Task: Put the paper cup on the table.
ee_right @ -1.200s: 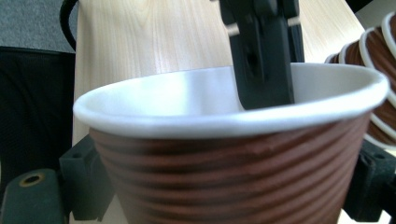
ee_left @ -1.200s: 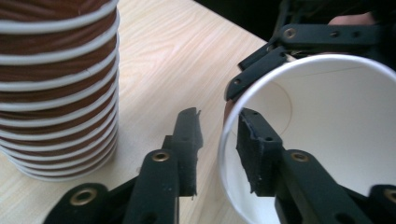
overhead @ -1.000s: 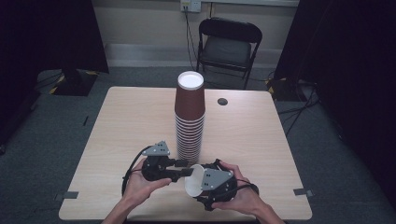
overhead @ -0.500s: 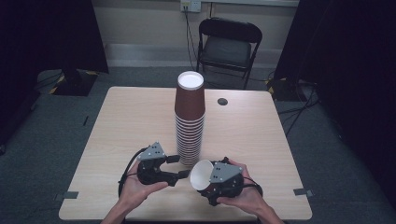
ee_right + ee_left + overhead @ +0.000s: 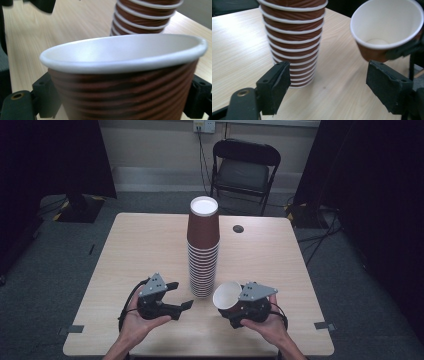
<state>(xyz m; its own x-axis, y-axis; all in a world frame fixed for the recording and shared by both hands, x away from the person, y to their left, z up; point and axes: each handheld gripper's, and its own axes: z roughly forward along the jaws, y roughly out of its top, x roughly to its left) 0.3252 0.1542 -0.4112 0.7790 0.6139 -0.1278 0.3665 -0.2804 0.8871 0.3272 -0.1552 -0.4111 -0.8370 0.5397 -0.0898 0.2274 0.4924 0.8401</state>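
A tall stack of brown ribbed paper cups with white rims stands mid-table. My right gripper is shut on a single brown cup, held just right of the stack's base with its white mouth tilted up and toward the left. My left gripper is open, its jaws wide apart, just left of the stack's base; nothing sits between them. In the left gripper view the stack stands ahead at the left and the held cup at upper right.
The light wood table has a small dark round disc at the back right. A black folding chair stands behind the table. The person's hands come in from the front edge. Dark curtains flank the room.
The right gripper has drawn the single cup a little right, away from the left gripper, and tipped its mouth more upward. The left gripper has eased slightly left and stays open.
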